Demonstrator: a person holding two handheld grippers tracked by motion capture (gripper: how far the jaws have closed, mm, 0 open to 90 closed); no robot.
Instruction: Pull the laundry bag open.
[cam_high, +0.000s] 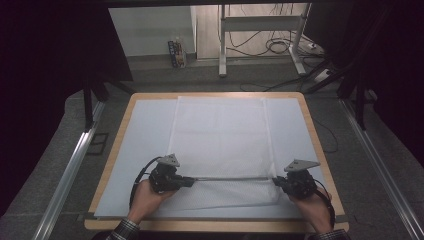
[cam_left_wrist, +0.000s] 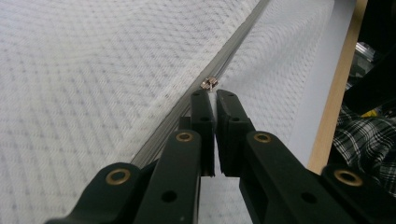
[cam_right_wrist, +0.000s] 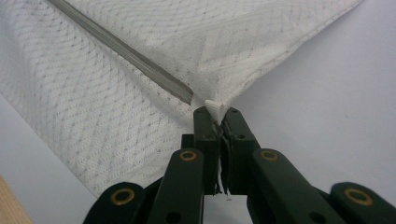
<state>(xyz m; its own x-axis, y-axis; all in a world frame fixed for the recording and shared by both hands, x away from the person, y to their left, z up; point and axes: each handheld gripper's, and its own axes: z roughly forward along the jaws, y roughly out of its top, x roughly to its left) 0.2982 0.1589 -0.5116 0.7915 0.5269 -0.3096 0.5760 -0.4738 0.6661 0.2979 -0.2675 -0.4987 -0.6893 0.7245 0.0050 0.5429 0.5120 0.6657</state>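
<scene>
- White mesh bag (cam_high: 220, 145) lies flat mid-table on a pale blue sheet (cam_high: 145, 150); grey zipper (cam_high: 230, 178) runs across its near end.
- Metal zipper pull (cam_left_wrist: 209, 83) sits just past the left gripper's jaw tips in the left gripper view.
- Left gripper (cam_high: 189, 182) at the zipper's left end, jaws pinched tight on the white pull tab behind the slider.
- Right gripper (cam_high: 276, 183) at the zipper's right end, jaws clamped on the bag's edge fabric (cam_right_wrist: 215, 108) just beside the zipper end (cam_right_wrist: 184, 95).
- Wooden table (cam_high: 116, 145) rim shows around the sheet.
</scene>
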